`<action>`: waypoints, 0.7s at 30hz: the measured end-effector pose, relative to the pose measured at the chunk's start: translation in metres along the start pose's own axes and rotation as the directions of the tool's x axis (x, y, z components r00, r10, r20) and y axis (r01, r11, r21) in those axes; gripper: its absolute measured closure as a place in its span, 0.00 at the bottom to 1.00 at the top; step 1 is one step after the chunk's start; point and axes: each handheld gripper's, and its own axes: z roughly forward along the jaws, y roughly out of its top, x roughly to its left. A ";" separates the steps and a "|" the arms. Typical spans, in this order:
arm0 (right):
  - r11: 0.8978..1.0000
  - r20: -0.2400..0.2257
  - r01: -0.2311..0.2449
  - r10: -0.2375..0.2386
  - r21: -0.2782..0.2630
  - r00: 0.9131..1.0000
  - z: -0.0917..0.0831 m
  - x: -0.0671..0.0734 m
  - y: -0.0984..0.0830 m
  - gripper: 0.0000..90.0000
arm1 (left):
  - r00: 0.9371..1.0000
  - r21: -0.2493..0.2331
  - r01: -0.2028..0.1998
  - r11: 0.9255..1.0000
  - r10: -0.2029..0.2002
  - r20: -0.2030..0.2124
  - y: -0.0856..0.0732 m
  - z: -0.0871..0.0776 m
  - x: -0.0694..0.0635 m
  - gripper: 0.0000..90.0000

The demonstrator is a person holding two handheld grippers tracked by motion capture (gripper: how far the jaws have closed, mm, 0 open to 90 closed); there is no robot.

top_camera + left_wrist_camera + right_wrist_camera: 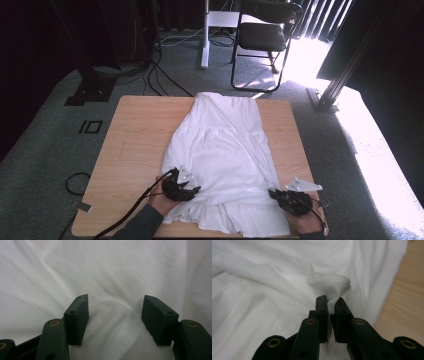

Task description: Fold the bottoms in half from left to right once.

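On the wooden bench (130,135) a white dress (220,150) is laid out flat, with its narrow top at the far edge and its wide hem at the near edge. Soft folds are seen all over the cloth. Bare wood is left on both sides of the dress.

Around the bench a grey carpet (45,155) is seen. A black chair (262,37) is set well behind the bench, and black cables (160,75) are spread on the floor near it. Bright sunlight is thrown on the carpet at the right side.

The left tool (192,189) is held over the near left part of the dress. Its jaws are set wide apart, and white cloth is seen between them and under them, but nothing is pinched.

The right tool (274,192) is held at the near right edge of the dress. Its jaws are pressed together on a small bunch of the white cloth, and a little puff of the cloth is pushed up past the tips. Bare wood is seen just beside it in the right gripper view.
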 end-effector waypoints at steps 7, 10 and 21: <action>0.998 -0.022 -0.056 0.055 -0.027 0.998 -0.044 -0.009 -0.045 0.73 | 1.000 -0.002 -0.015 1.000 0.015 0.008 -0.006 -0.006 -0.007 0.45; 0.993 0.005 -0.088 0.089 -0.079 0.996 -0.054 -0.018 -0.047 0.60 | 1.000 -0.016 -0.003 1.000 0.003 0.001 -0.004 -0.009 -0.003 0.45; 0.994 0.077 -0.066 0.072 -0.085 0.994 -0.010 -0.015 0.006 0.52 | 0.994 -0.078 0.063 0.995 -0.070 -0.087 0.002 -0.019 0.031 0.46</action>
